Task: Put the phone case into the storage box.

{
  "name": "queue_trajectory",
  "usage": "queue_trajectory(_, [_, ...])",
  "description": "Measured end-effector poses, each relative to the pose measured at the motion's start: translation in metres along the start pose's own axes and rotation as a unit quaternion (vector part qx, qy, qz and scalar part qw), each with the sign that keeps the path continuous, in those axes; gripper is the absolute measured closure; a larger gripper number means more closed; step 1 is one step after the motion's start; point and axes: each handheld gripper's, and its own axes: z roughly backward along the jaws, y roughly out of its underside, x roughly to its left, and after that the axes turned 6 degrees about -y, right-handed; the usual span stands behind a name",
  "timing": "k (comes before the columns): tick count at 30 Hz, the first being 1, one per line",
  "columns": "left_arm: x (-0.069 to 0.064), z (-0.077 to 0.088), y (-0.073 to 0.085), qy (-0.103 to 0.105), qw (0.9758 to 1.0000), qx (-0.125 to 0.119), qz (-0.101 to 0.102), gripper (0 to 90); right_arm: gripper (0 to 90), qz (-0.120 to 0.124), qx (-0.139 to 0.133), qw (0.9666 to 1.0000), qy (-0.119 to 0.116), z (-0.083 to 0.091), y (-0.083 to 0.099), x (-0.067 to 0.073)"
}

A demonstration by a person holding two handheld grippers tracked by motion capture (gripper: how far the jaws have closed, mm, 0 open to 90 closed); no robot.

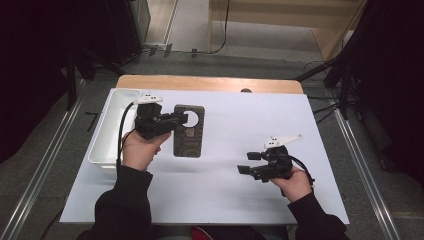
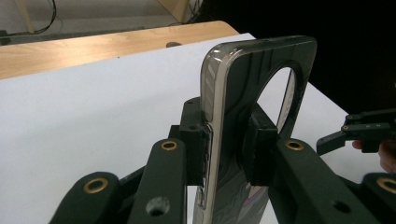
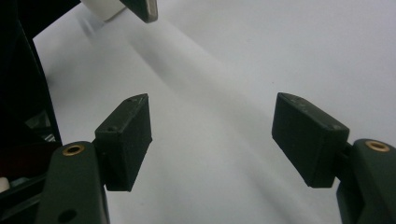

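Scene: A white-topped bench [image 1: 225, 165] with a wooden far edge is seen from above, with two sleeved forearms entering from the near side.

Left tongs [image 1: 176, 120]: Held in the person's left hand [image 1: 139, 149] over the left part of the bench, they are clamped on a dark phone case.

Grip: In the left gripper view the two black pads are pressed against opposite faces of the case, one on each side, low on its body.

Dark patterned phone case with a round cut-out and a pale metallic rim [image 2: 254, 107]: It is held edge-on and upright in the left gripper view; from above it is seen lifted over the bench, just right of the tray, its cut-out end towards the far edge.

Right tongs [image 3: 212, 135]: Held in the right hand [image 1: 295, 184] over the right part of the bench, well apart from the case, their pads stand wide apart with only bare white surface between them.

Direction: The right tongs are pointed leftward across the bench, towards the case.

Long white plastic tray [image 1: 107, 135]: It is set along the bench's left edge, beside the left hand.

Background: A grey floor, metal rails and dark cables are seen around the bench.
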Motion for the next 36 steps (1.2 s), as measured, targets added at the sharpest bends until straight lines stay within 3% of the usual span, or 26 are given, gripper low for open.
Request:
queue_trajectory(20, [0.012, 0.010, 0.000, -0.006, 0.9999, -0.008, 0.010, 73.2, 27.4, -0.004, -0.002, 0.9998, 0.020, 0.018, 0.035, 0.001])
queue_trajectory(29, [0.020, 0.018, -0.002, -0.015, 0.9998, -0.008, 0.014, 73.2, 27.4, -0.006, 0.003, 0.9998, 0.021, 0.022, 0.046, 0.002])
queue_trajectory(33, [0.022, 0.019, -0.004, -0.012, 0.9998, -0.006, 0.015, 73.2, 27.1, -0.015, -0.016, 0.9997, 0.011, 0.027, 0.050, 0.000])
queue_trajectory(36, [0.024, 0.020, -0.005, -0.014, 0.9998, -0.003, 0.010, 73.2, 27.0, -0.013, -0.013, 0.9997, 0.013, 0.028, 0.054, 0.000])
